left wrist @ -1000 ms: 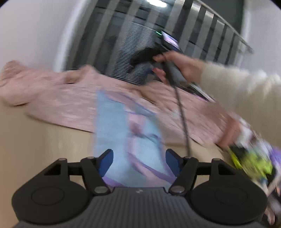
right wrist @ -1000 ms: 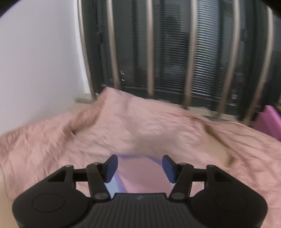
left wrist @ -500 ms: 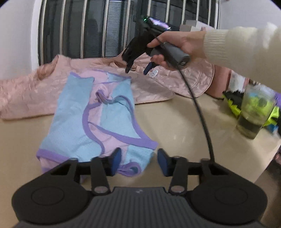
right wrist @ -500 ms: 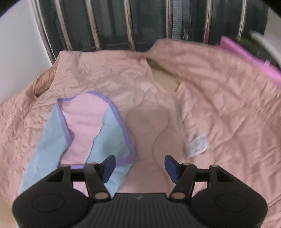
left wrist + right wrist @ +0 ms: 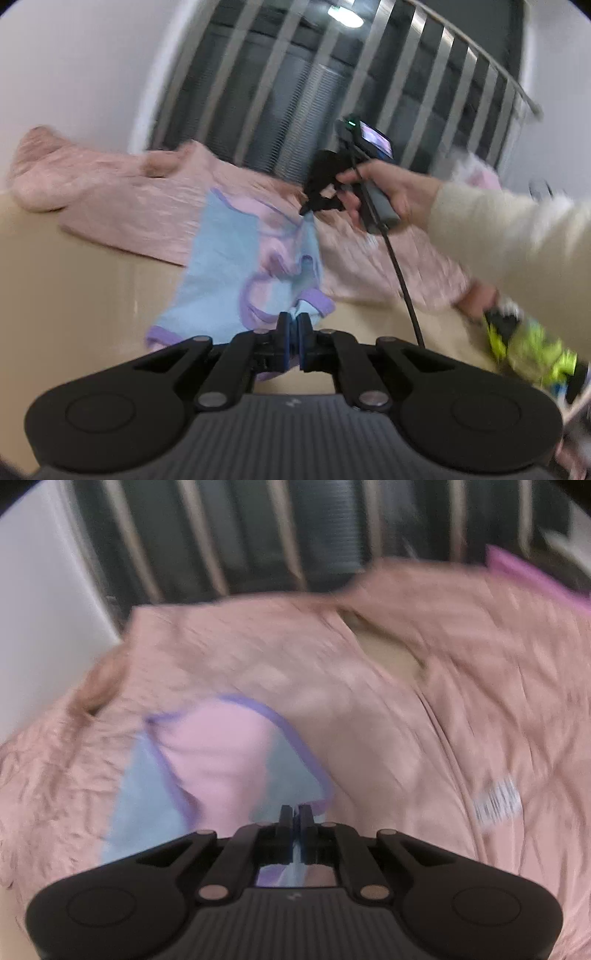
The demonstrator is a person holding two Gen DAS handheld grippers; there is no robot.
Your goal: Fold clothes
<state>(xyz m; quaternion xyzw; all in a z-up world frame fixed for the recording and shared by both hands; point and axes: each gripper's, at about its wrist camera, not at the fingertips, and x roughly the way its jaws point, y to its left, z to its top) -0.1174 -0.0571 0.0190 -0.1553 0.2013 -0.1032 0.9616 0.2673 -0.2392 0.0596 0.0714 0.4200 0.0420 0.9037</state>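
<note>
Both claws have just snapped together on cloth. My left claw (image 5: 294, 325) is clamped on the near hem of the small blue-and-pink garment (image 5: 236, 266), right at its purple trim. My right claw (image 5: 295, 814) pinches the far edge of that same garment, where it lies on top of the big pink jacket (image 5: 424, 709). The garment sprawls half on the tan worktop (image 5: 74, 277), half on the jacket. I judge this the grasp before a fold: next, lift both edges together, keep the cloth taut, and clear the jacket.
</note>
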